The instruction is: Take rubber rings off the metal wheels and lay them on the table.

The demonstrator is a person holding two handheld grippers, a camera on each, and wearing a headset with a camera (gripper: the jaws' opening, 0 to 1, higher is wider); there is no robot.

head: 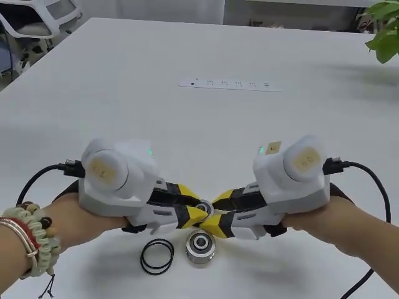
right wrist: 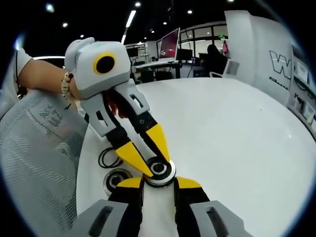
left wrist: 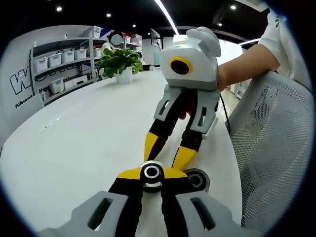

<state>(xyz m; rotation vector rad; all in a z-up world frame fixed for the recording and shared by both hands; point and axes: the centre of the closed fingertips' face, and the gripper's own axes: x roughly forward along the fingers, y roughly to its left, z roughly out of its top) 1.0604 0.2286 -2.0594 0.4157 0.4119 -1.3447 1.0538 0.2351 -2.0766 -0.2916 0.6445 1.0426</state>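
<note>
Pinching one small wheel (head: 204, 208) from two sides, the left gripper (head: 193, 204) and the right gripper (head: 218, 213) meet tip to tip, low over the white table (head: 187, 124); each has its yellow jaws squeezed in tight on the wheel, with just the wheel in between; the jaws cover a lot of its edge, so I cannot tell if a rubber ring is on it; right under the tips, a second wheel (head: 201, 246) lies flat on the table, shiny and round; just beside it, on the left gripper's side, lie two thin black rubber rings (head: 156, 255), one partly on top of the other, not touching the second wheel; the big white gripper bodies hide most of both hands; a bead bracelet (head: 31, 240) sits on the left wrist; black cables (head: 374, 180) loop out from both grippers; far across the table lies a white power strip (head: 229, 84); a green plant (head: 383, 31) peeks in at the far right corner; in the left gripper view a grey mesh chair (left wrist: 276, 148) is close behind the right gripper.
</note>
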